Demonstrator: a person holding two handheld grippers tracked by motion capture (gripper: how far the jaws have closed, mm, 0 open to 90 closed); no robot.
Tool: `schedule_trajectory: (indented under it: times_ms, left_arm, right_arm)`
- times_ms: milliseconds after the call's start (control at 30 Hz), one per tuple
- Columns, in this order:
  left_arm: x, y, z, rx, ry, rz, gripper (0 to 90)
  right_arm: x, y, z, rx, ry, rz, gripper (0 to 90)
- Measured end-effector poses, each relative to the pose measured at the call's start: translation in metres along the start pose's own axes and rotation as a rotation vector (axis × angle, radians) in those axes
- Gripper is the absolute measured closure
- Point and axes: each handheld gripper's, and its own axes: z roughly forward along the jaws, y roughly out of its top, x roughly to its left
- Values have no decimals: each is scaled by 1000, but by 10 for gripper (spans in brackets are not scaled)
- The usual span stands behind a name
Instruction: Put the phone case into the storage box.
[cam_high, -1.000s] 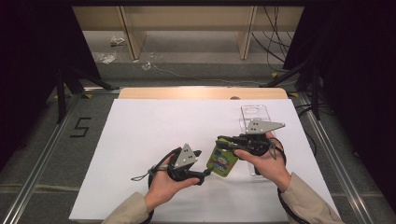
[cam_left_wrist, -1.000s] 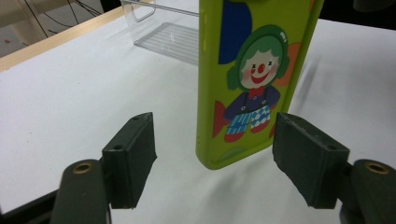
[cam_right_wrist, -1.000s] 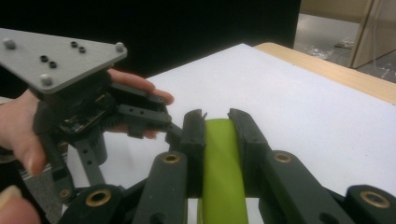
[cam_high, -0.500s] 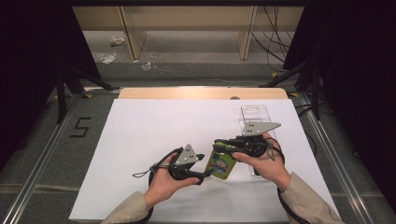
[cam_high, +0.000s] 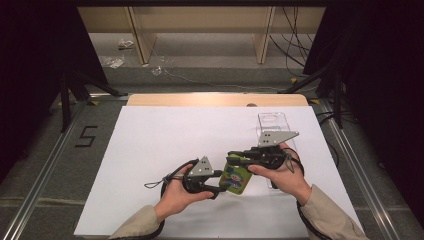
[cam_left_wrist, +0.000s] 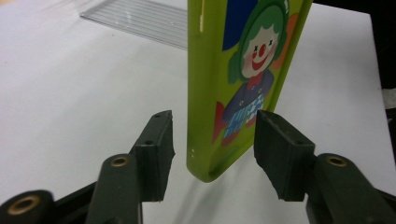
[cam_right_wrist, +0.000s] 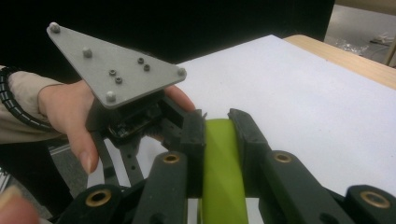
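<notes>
Right gripper (cam_right_wrist: 217, 123): two black jaws closed flat against both faces of a lime-green phone case printed with a green-haired clown figure (cam_right_wrist: 223, 177); the case's thin edge runs up between the pads with no gap on either side. In the high view the same gripper (cam_high: 239, 159) grips the case (cam_high: 236, 179) at its upper end and holds it tilted above the sheet.

Left gripper (cam_left_wrist: 212, 140): jaws spread wide, one on each side of the case's lower end (cam_left_wrist: 240, 79); both pads stand clear of the green plastic, the rounded bottom corner hanging between them. In the high view this gripper (cam_high: 220, 184) sits just left of the case, its grey three-cornered plate on top.

Hands: the person's left hand (cam_high: 176, 196) and right hand (cam_high: 283, 174) each wrap a gripper body; beige sleeves enter from the bottom edge.

Surroundings: white paper sheet (cam_high: 165, 145) covering the table. Clear ribbed plastic tray (cam_high: 274, 122) lying flat beyond the right gripper, partly under it. Light wooden table edge (cam_high: 200, 100) at the sheet's far side.
</notes>
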Motion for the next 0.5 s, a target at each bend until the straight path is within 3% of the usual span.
schedule_trajectory:
  times_ms: [233, 500]
  left_arm:
    - [-2, 0, 2, 15, -34, 23, 545]
    - [-1, 0, -1, 25, -35, 32, 650]
  right_arm:
    - [1, 0, 2, -8, 24, 16, 775]
    - [1, -1, 3, -10, 50, 36, 775]
